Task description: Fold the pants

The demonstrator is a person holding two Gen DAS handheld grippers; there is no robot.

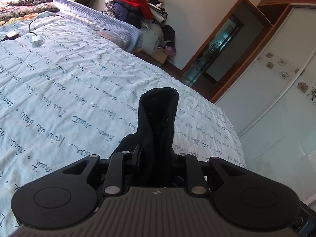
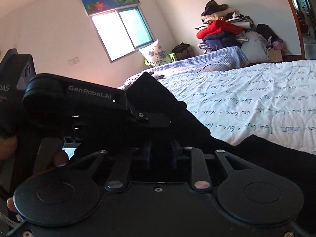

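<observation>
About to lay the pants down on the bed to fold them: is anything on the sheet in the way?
Nothing lies on the sheet near the pants, which both hand-held grippers grip. A white charger and its cable lie far up the bed, near the pillows.

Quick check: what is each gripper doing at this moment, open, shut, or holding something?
Left gripper: shut on the black pants, fabric sticking up between its fingers.
Right gripper: shut on the black pants too.
</observation>
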